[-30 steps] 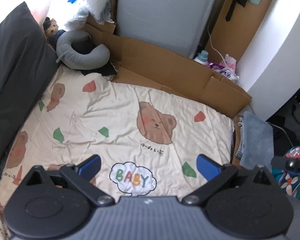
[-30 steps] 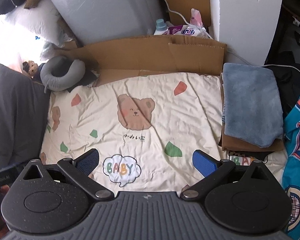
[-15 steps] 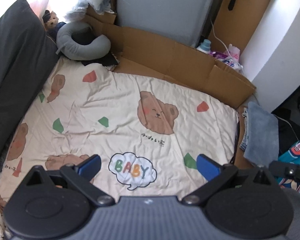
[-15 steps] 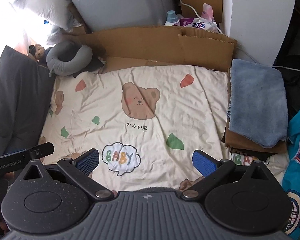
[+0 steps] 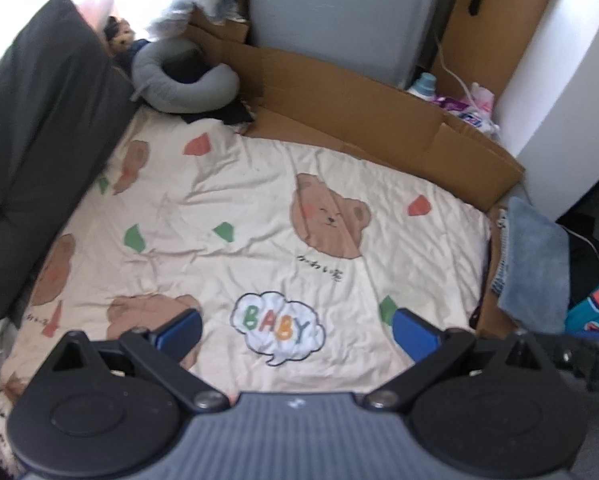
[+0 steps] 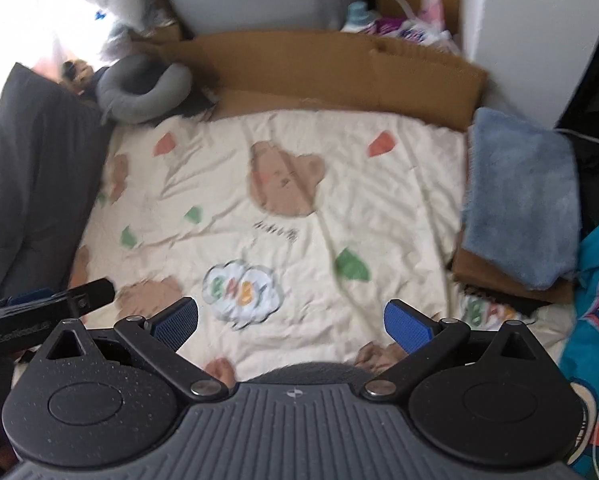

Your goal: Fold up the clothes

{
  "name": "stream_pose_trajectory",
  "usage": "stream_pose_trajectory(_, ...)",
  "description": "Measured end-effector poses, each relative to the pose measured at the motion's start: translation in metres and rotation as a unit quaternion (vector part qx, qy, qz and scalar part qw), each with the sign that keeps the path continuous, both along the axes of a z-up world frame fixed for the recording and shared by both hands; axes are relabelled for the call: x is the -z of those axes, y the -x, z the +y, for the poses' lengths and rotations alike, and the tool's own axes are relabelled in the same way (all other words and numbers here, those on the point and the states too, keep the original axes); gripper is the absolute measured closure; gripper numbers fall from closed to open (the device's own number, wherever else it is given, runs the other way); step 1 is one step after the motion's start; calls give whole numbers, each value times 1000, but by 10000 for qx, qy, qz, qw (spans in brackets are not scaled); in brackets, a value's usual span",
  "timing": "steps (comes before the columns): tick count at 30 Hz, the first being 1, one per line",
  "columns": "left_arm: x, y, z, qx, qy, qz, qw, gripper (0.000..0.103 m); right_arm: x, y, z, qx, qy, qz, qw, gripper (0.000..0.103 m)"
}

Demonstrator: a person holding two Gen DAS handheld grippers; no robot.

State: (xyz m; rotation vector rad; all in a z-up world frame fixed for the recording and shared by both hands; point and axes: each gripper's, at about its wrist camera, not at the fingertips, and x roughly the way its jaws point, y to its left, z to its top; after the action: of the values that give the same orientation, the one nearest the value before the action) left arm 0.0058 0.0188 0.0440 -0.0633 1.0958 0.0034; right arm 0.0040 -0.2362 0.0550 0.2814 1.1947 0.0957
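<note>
- Left gripper (image 5: 297, 330): fingers spread wide, nothing between them; it hangs above the near edge of the cream bedsheet (image 5: 259, 208), just over the "BABY" cloud print (image 5: 278, 330).
- Right gripper (image 6: 293, 320): fingers likewise spread wide and empty, above the same near part of the sheet. The view is motion-blurred.
- Left gripper as seen from the right wrist view: its dark body enters at the left edge, low over the sheet.
- Clothes to fold: a folded stack (image 6: 515, 216) lies at the right side of the bed, beside the sheet. A blue-grey fleecy piece (image 5: 537, 264) is on top, a brown piece (image 6: 499, 280) beneath it, and a dark layer under that. Neither gripper touches the stack.
- Patterned teal fabric (image 6: 597, 320): at the far right edge, next to the stack; whether it is a garment cannot be told.
- Bedsheet: spread flat with light creases, printed with bears and coloured patches.
- Surroundings: a dark pillow (image 5: 31, 132) along the left side, a grey neck pillow (image 5: 183, 88) at the far left corner, and flattened cardboard (image 5: 379, 120) along the far edge of the bed.
</note>
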Motion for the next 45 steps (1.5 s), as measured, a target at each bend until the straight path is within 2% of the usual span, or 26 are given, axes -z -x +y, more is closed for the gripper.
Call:
stream_pose_trajectory(11,1,4,-11,65,-140,104,9998,1,-7,8,-1,-239,-122,-52,9996,1)
stream_pose_trajectory(19,0,5,-14,62,-11,175,9998,1,-11,12,-1,-368,83,19,9993,1)
stream_pose_trajectory(33,-6,11,-16,82,-136,74,9998,1,-14,13,-7,-364,-64,18,9993,1)
stream_pose_trajectory(45,-8,16,-13,22,-26,-32,10000,1,-12,10,-7,-347,-159,95,9992,1)
